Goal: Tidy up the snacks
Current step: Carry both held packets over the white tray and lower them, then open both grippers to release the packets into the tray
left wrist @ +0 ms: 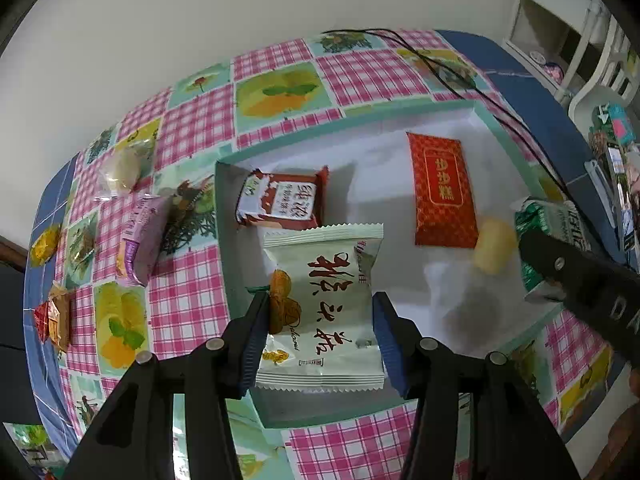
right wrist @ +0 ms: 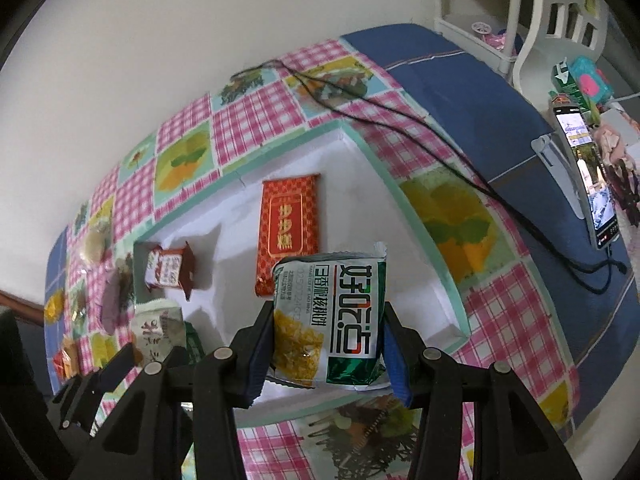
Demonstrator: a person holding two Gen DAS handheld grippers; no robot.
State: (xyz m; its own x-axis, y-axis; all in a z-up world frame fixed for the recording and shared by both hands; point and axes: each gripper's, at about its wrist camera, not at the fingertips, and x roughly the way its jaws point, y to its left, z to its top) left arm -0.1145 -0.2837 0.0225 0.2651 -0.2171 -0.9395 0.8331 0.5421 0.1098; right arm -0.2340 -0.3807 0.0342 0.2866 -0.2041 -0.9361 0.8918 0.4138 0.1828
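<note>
- Currently, the left gripper (left wrist: 318, 338) is clamped on the white snack packet (left wrist: 322, 300), pads pressing both side edges so the packet hangs flat, face up.
- Likewise, the right gripper (right wrist: 326, 344) is clamped on the green-and-white snack packet (right wrist: 332, 320) by its 2 side edges.
- Both packets hang above the white tray (left wrist: 400, 152), probably for release inside it.
- 2 packets already lie in the tray: the brown packet (left wrist: 282, 200) at its left end and the red packet (left wrist: 442, 190) farther right; a yellow item (left wrist: 494, 250) sits beside the red one.
- Farther out, the purple packet (left wrist: 140, 238) and other small snacks remain on the checked tablecloth (left wrist: 192, 276), outside the tray and not yet sorted.
</note>
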